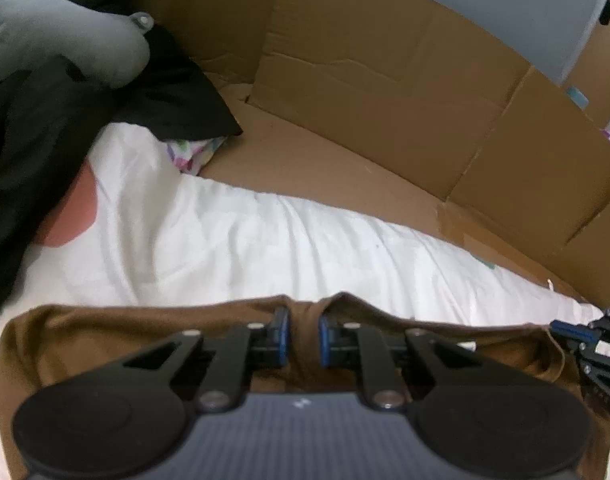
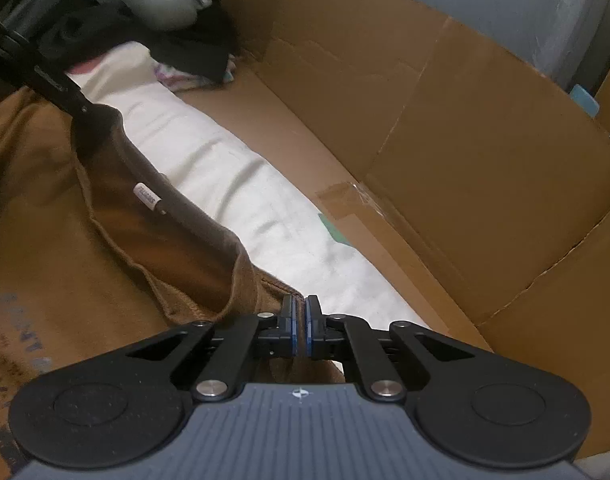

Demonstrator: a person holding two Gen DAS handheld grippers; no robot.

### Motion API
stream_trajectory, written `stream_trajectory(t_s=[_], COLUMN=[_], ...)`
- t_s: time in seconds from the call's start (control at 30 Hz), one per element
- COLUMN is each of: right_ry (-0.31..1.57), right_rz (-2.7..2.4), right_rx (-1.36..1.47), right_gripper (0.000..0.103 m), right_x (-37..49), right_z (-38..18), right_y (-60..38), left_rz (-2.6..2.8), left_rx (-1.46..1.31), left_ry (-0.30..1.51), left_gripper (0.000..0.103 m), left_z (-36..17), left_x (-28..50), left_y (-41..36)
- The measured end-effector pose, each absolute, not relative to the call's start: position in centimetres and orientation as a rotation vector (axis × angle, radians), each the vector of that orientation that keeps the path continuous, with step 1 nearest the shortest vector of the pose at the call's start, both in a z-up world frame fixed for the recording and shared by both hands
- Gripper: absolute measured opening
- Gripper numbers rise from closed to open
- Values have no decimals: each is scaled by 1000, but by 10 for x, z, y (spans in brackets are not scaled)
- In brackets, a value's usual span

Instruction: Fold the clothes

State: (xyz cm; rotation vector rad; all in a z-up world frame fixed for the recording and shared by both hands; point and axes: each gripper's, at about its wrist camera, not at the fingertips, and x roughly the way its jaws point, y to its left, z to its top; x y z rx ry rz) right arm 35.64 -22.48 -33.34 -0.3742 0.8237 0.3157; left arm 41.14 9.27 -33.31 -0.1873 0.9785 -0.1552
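Presently, garment: brown cotton T-shirt spread low and left in both frames, over a white bed sheet.
Left gripper: pinching a ridge of brown hem, lower centre of frame.
Right gripper: clamped tight on the shirt's edge beside the collar label.
Surroundings: brown cardboard walls upper right; dark clothes pile upper left.
Risk: thin grips likely slipping under uneven pull, skewing any fold.

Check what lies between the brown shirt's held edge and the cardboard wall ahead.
In both wrist views, beyond the brown shirt comes a strip of white sheet, then bare cardboard floor up to the cardboard wall. Nothing else sits in that stretch.
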Motion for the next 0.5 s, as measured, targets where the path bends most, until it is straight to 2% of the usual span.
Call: stream_trajectory(t_s=[0.2,0.33,0.5], right_ry=[828,829,830], right_rz=[271,241,215], right_rx=[-270,-201,-129], right_gripper=[3,3,4], right_x=[360,363,362], right_z=[-330,-327,-323], right_y=[-237,-246,-253], left_rz=[-126,-128,-134], left_rx=[-243,-259,-237], left_ry=[991,940,917], left_gripper=[25,38,38], left_z=[-338,-322,-307], left_x=[427,424,414], left_y=[98,106,117])
